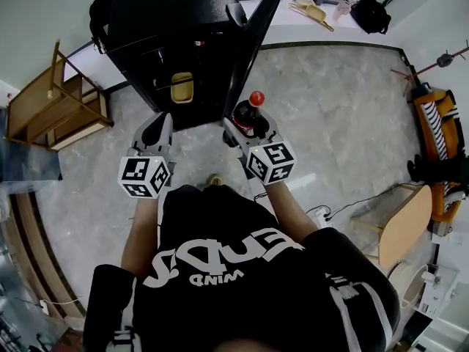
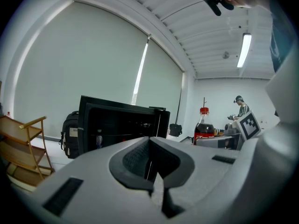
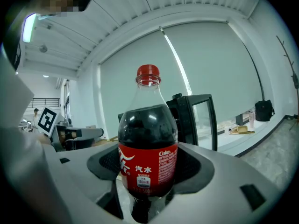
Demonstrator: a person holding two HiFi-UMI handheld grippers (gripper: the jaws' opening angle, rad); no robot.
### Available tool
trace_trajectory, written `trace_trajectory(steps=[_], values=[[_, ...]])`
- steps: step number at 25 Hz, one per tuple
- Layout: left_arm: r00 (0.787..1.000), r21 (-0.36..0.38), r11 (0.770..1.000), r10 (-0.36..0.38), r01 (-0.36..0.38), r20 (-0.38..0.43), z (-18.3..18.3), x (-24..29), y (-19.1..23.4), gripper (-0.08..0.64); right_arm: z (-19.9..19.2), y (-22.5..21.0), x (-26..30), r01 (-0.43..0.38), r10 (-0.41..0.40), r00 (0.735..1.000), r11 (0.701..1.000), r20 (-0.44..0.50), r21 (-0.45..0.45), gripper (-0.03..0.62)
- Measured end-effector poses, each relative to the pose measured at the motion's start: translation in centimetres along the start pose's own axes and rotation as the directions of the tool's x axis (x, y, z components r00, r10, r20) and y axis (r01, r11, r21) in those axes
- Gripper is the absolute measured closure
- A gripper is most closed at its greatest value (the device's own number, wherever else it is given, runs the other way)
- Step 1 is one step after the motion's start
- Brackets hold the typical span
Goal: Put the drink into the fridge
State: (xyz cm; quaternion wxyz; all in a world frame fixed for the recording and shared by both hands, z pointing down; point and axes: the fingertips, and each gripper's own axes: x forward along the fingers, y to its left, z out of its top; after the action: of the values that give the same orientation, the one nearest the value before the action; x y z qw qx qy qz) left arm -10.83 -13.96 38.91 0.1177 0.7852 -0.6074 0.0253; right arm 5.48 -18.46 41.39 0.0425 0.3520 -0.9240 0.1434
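the task is looking about half done. the drink (image 3: 147, 143) is being held upright in the air by the right hand-held gripper (image 1: 248, 125), whose jaws are pinching it round the label (image 3: 148, 164). it is hanging just in front of the fridge (image 1: 176, 28), beside the edge of the door (image 1: 258, 31), and is not yet inside. the door is already standing wide open, so what is left, as i judge it, is carrying the drink in, setting it on a shelf and letting go.

the left hand-held gripper (image 1: 159, 123) is pressed together on nothing and is pointing at the open fridge.

the drink is a clear plastic bottle, rounded at the shoulder and narrowing to a thin neck, filled with dark cola. it is wearing a glossy red label and a ribbed red cap (image 3: 148, 71). the smooth wall is likely giving little grip. the jaws are grey, with dark ribbed pads hollowed into a curve that is fitting round the bottle. the fridge is a boxy black cabinet, and its door is a dark frame round a glass pane. a yellowish tub (image 1: 182, 86) is sitting inside. the floor (image 1: 330, 123) is showing grey, marbled tile.
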Motion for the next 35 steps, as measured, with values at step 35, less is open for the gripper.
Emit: trace_trajectory(steps=[35], values=[[0.992,0.031,0.992,-0.123,0.122,0.038,-7.5,7.5,6.4,0.552,-10.6,-1.9,12.1,0.041,-0.041,0.999,0.999,0.007,-0.001,0.265]])
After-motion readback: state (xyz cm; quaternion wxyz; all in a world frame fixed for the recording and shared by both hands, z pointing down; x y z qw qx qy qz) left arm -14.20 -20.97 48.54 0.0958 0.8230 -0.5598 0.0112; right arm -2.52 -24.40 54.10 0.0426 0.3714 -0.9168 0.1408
